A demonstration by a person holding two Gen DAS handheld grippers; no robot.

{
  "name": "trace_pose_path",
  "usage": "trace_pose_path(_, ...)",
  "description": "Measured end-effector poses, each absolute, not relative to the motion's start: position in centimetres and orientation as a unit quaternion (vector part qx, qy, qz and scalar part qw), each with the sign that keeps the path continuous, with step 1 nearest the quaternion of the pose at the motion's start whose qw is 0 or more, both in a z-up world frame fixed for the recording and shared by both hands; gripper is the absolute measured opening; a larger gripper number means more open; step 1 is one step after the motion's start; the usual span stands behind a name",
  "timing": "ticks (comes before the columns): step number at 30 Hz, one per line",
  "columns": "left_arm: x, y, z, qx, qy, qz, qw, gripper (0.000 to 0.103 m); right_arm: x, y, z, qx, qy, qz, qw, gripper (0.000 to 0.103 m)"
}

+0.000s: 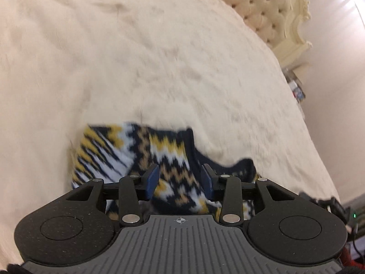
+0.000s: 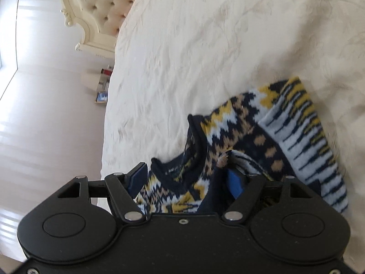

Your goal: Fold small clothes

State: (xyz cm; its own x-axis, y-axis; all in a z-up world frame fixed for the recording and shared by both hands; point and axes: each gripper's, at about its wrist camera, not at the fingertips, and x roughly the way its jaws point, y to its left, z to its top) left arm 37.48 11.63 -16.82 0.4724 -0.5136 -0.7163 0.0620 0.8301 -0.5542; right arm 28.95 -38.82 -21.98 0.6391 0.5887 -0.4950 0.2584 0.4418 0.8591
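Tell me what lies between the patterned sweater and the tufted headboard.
Only bare cream bedspread lies between the patterned sweater and the tufted headboard. Both wrist views show this; nothing else rests on that stretch.

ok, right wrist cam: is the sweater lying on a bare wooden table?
No, the patterned sweater lies on a cream bedspread, with a tufted headboard behind it.

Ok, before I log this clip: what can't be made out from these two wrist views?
- Left wrist view: the near part of the patterned sweater is hidden behind the left gripper; motion blur smears its edges.
- Right wrist view: the sweater's lower part is hidden behind the right gripper, and one pad is partly wrapped in cloth.
- Bedside items by the tufted headboard: too small to name.
- The sweater's whole outline on the bedspread: cut off in both views.
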Motion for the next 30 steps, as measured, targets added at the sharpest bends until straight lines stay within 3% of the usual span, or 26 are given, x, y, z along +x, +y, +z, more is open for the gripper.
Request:
trace_pose_path(5, 36.5, 12.7, -16.1, -0.177, 0.491, -0.176, 0.834, 0.055, 26.8, -39.7, -22.6, 0.537, 0.389, 0.090, 0.743, 0.077)
trace_pose_path(14, 32.6, 14.0, -16.3, -0.069, 0.511, -0.167, 0.840, 0.061, 24.0, -44.4, -23.2, 0.600, 0.331, 0.021, 0.728, 0.077)
trace_pose_path(16, 31.6, 13.9, -16.4, -0.028, 0.517, -0.166, 0.839, 0.061, 24.4, -44.2, -21.9, 0.534, 0.370, 0.028, 0.760, 0.077)
trace_pose_path(20, 30.1, 13.2, -16.9, 0.025, 0.527, -0.172, 0.832, 0.061, 24.5, -41.3, -18.7, 0.285, 0.455, 0.056, 0.842, 0.077)
trace_pose_path(25, 29.7, 10.3, -17.5, 0.080, 0.525, -0.201, 0.823, 0.061, 22.7, -36.8, -19.0, 0.060, 0.520, 0.086, 0.847, 0.077)
trace_pose_path(30, 32.2, 7.0, -17.3, 0.106, 0.503, -0.230, 0.826, 0.062, 23.8, -34.6, -19.7, 0.033, 0.522, 0.108, 0.845, 0.076)
